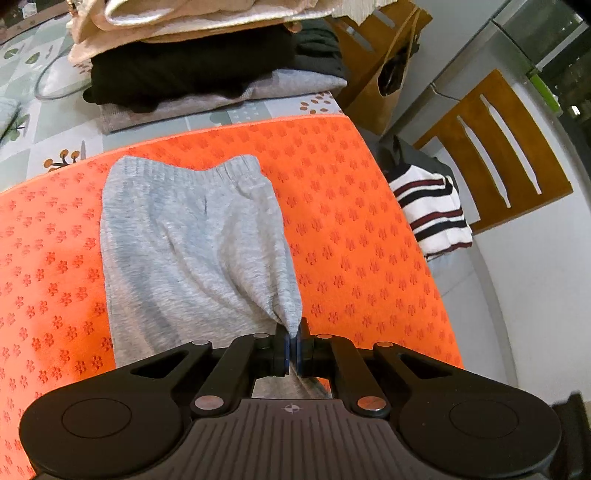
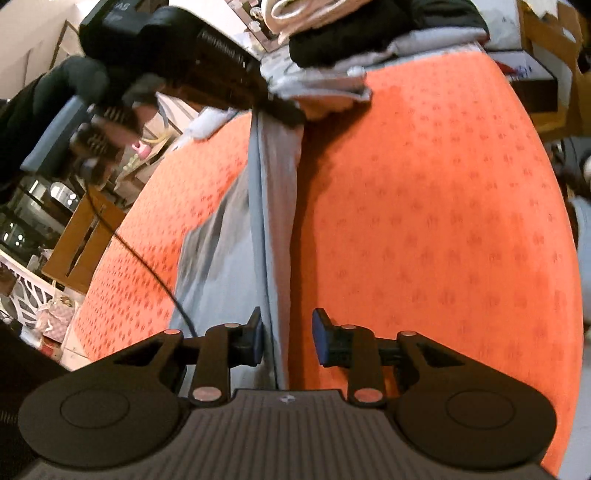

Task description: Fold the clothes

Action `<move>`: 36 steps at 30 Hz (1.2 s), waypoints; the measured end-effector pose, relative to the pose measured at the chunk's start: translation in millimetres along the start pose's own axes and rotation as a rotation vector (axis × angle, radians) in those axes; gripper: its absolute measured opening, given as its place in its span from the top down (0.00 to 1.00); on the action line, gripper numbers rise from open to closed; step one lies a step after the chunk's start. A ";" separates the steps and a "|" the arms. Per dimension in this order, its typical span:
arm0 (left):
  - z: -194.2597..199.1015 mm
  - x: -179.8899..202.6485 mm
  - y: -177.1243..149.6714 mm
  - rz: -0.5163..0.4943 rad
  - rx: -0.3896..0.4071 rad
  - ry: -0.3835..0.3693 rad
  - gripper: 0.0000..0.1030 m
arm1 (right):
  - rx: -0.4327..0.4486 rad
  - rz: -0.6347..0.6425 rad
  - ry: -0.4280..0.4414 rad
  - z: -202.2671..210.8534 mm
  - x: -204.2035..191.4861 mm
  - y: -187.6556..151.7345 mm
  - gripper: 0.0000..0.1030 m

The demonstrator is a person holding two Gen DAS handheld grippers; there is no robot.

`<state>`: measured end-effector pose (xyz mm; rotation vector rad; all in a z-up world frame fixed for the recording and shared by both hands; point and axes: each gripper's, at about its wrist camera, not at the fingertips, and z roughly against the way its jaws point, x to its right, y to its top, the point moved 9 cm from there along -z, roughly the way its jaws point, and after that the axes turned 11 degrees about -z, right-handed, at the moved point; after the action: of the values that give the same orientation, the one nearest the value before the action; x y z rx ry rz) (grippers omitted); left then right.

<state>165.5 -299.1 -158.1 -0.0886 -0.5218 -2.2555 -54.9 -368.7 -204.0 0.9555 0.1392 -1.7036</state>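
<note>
Orange mat [image 1: 351,206] bears grey trousers [image 1: 184,251], pinched by left fingers [image 1: 284,347]; right fingers [image 2: 325,339] parted.

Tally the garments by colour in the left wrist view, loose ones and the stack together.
Light grey: 2, sweatpants, bottom stack layer
Black or dark: 2
Cream or beige: 1 pile, count unclear
Striped white: 1
Total: 6

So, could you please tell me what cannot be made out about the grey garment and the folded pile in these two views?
- Grey garment: its near end is hidden behind the left tool body in the left wrist view.
- Same garment in the right wrist view: motion blur smears its folds, and the left tool covers its far end.
- Folded pile: its top is cut off by the upper edge in both views.
</note>
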 end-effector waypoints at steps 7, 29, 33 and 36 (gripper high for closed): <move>9.5 -2.9 -0.5 0.042 0.039 0.024 0.95 | -0.011 -0.045 -0.005 26.8 10.2 -49.6 0.69; 76.1 -3.9 -12.0 0.166 0.223 0.098 0.95 | 0.013 -0.007 0.105 31.0 16.4 -91.0 0.73; 101.4 -7.5 -21.6 0.206 0.266 0.099 0.95 | 0.003 0.022 0.078 25.0 17.5 -90.7 0.96; 120.6 -9.0 -33.8 0.232 0.295 0.078 0.95 | 0.025 0.026 0.060 34.1 10.3 -93.5 0.97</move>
<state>134.5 -225.0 -61.5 0.0841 -0.7553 -1.9283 -152.9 -360.1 -222.3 1.0241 0.1448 -1.6570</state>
